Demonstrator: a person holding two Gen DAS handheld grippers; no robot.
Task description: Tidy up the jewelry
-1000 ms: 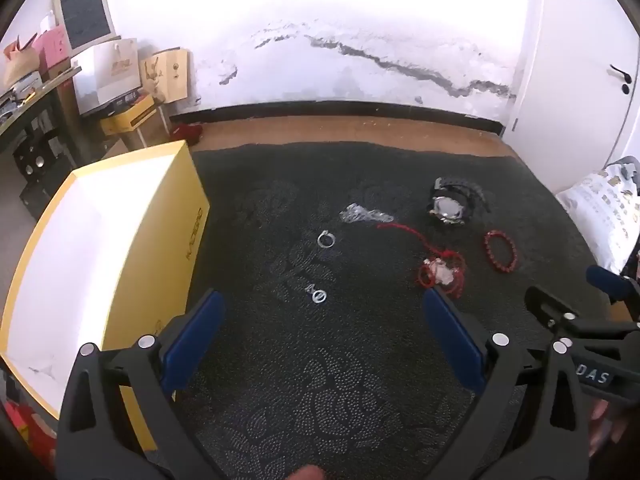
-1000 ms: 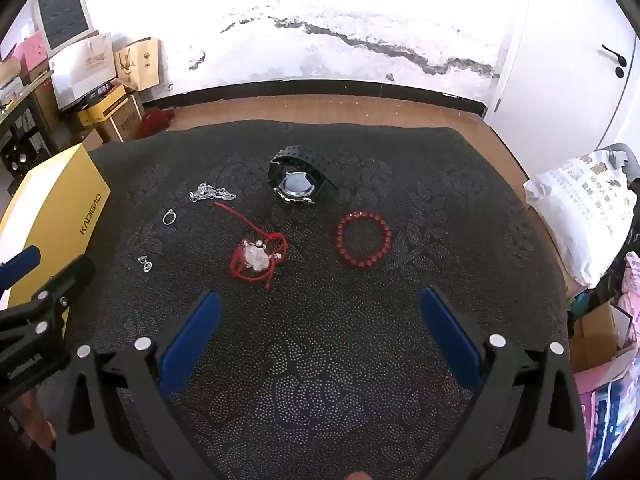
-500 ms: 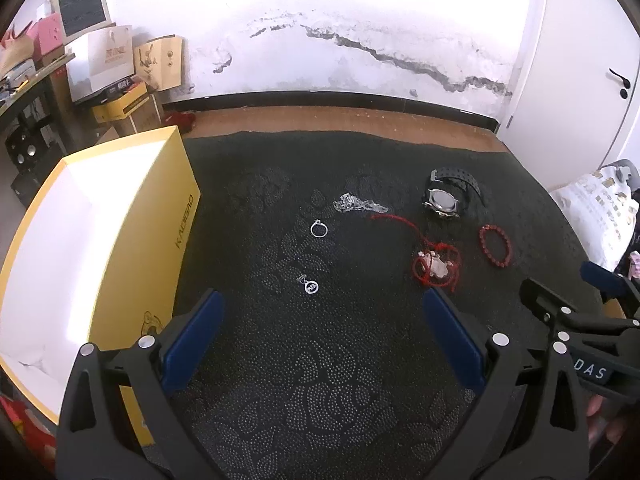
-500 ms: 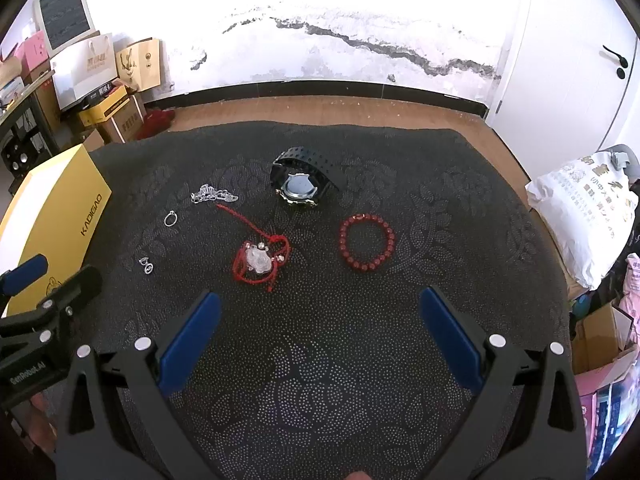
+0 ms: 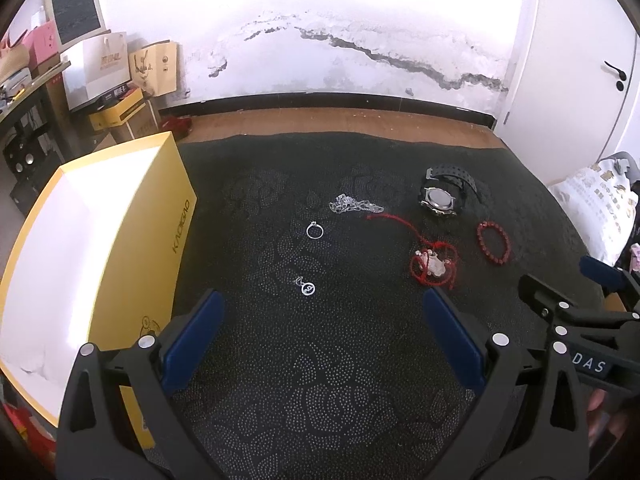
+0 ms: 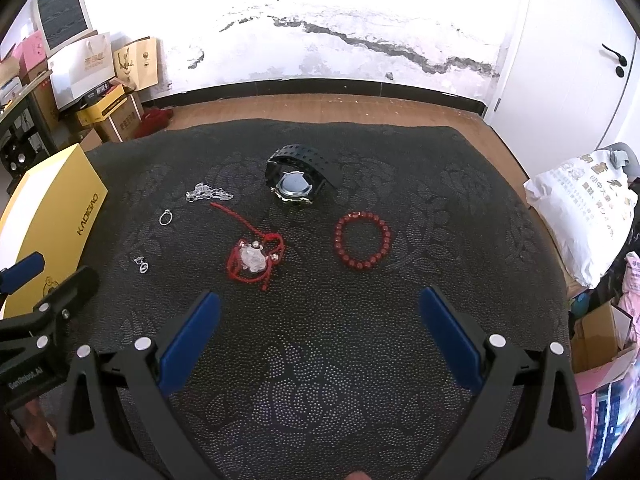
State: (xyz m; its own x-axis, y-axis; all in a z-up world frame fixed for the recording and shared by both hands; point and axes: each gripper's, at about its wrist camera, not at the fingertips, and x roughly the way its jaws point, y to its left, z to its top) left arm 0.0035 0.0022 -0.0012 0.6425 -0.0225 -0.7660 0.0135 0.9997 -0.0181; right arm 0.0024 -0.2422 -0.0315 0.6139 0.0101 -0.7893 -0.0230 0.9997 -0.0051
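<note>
Jewelry lies spread on a dark patterned cloth (image 5: 320, 380) (image 6: 440, 200). A silver chain (image 5: 354, 205) (image 6: 208, 193), a silver ring (image 5: 315, 230) (image 6: 165, 217) and a small silver pendant (image 5: 306, 287) (image 6: 141, 265) sit left of centre. A red cord necklace with a clear stone (image 5: 434, 266) (image 6: 254, 258), a black watch (image 5: 442, 199) (image 6: 295, 186) and a red bead bracelet (image 5: 493, 243) (image 6: 362, 240) lie to the right. My left gripper (image 5: 322, 312) hovers open short of the pendant. My right gripper (image 6: 320, 310) is open, short of the red cord.
An open yellow box with a white inside (image 5: 96, 248) (image 6: 52, 220) stands at the cloth's left edge. Bags and cartons (image 5: 116, 76) crowd the back left. A white printed bag (image 6: 584, 208) and a white door (image 5: 580, 60) are on the right.
Both grippers have drawn back and tilted up a little, so the jewelry sits slightly farther away and more wall shows. Nothing was picked up.
</note>
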